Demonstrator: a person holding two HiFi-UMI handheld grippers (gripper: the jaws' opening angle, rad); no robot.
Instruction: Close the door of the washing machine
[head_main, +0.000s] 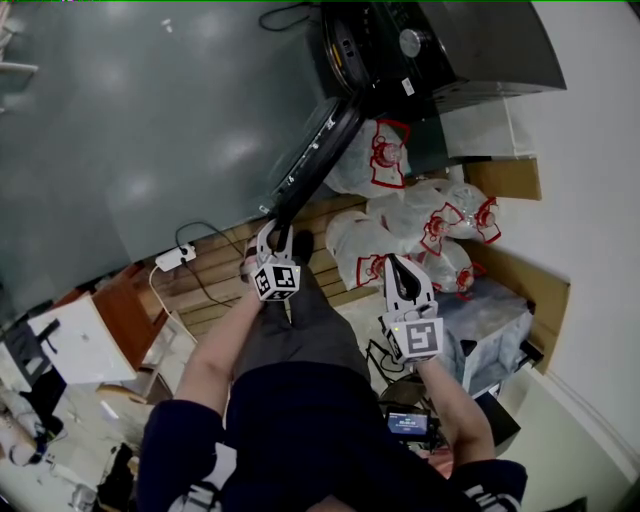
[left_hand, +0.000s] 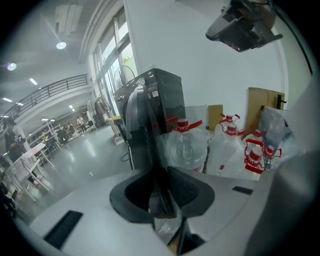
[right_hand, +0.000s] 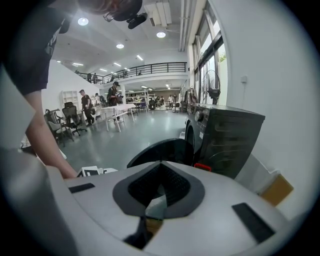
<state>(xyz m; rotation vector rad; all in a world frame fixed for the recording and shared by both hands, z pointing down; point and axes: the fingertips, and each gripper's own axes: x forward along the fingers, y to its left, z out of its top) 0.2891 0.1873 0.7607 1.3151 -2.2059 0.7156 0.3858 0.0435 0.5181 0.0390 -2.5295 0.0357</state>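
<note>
At door rim, left gripper jaws pinch edge; swing steadily toward washing machine until latched. Right gripper jaws closed, empty.

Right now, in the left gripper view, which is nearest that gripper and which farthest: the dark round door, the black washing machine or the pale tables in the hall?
1. Dark round door: its edge sits between the left gripper's jaws.
2. Black washing machine: just behind the door, centre.
3. Pale tables: far across the hall, left.
</note>
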